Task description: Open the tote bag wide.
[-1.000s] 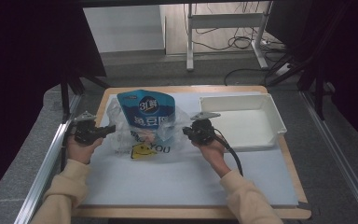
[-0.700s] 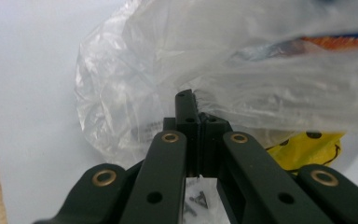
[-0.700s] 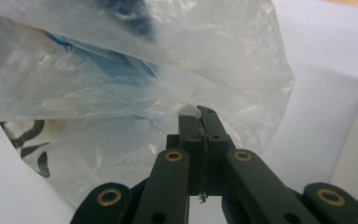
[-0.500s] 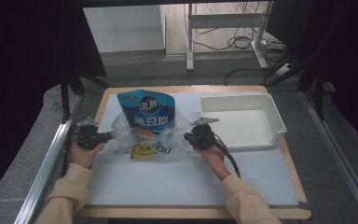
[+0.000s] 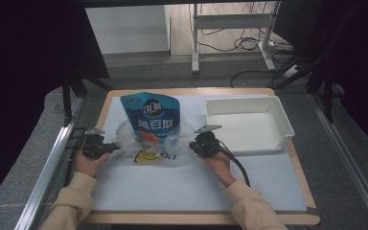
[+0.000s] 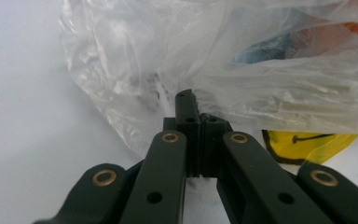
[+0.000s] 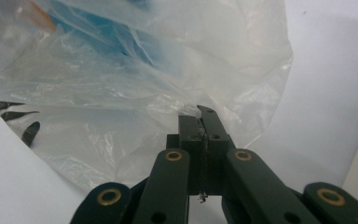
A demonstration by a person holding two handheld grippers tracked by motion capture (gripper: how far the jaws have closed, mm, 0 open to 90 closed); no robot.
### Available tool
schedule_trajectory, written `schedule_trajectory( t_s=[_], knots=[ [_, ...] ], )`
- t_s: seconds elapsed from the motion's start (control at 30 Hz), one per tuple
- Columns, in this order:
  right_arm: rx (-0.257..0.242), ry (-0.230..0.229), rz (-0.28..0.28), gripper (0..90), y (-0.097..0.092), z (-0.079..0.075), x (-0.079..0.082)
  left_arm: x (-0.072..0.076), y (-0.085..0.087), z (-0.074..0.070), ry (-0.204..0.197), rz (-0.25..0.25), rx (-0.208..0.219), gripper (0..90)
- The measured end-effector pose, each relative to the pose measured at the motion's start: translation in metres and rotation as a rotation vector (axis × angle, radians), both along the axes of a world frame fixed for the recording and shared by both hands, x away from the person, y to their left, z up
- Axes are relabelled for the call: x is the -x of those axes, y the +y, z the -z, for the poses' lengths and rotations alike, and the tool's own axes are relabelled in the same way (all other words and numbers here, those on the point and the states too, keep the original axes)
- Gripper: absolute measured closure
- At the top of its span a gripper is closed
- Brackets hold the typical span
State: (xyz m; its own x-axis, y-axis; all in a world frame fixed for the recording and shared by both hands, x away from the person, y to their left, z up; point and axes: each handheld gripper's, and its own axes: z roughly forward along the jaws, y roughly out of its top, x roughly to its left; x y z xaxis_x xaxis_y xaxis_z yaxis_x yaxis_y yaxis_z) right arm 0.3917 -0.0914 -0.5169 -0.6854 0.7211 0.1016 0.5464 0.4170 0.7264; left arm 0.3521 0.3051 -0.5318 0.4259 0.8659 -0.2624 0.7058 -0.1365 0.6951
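A clear plastic bag [image 5: 165, 146] lies on the white mat, with a blue snack pouch [image 5: 151, 115] standing up out of it. The bag carries a yellow smiley print [image 5: 146, 155] near its front. My left gripper [image 5: 109, 146] is shut on the bag's left edge. In the left gripper view its jaws [image 6: 193, 105] pinch crumpled film [image 6: 242, 79], with the yellow print [image 6: 307, 144] to the right. My right gripper [image 5: 193, 145] is shut on the bag's right edge. In the right gripper view a thin film [image 7: 121, 84] is caught between its closed jaws [image 7: 203, 119].
A white tray [image 5: 242, 104] stands at the right, just beyond my right gripper. The white mat [image 5: 196, 187] covers the wooden table. Metal rails run along the table's left and right sides.
Both hands have sunk toward the mat with the bag's edges still gripped, and the bag now rests lower and flatter. The pouch stays upright.
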Motion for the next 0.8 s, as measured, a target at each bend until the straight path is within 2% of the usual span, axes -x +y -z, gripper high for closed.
schedule_trajectory(
  t_s=[0.23, 0.43, 0.57, 0.8],
  knots=[
    [0.026, 0.027, -0.013, 88.8, -0.002, 0.010, 0.003, 0.003, -0.001, 0.009, 0.036, 0.006, -0.018, 89.9],
    [0.037, 0.039, -0.016, 88.8, -0.007, 0.014, 0.008, 0.007, -0.001, 0.014, 0.069, 0.011, -0.011, 90.0],
    [0.029, 0.038, -0.021, 88.8, -0.010, 0.014, 0.011, 0.010, 0.001, 0.016, 0.070, 0.010, 0.001, 90.0],
    [0.033, 0.027, -0.025, 88.9, -0.011, 0.015, 0.012, 0.013, -0.001, 0.016, 0.058, 0.014, -0.017, 90.0]
  ],
)
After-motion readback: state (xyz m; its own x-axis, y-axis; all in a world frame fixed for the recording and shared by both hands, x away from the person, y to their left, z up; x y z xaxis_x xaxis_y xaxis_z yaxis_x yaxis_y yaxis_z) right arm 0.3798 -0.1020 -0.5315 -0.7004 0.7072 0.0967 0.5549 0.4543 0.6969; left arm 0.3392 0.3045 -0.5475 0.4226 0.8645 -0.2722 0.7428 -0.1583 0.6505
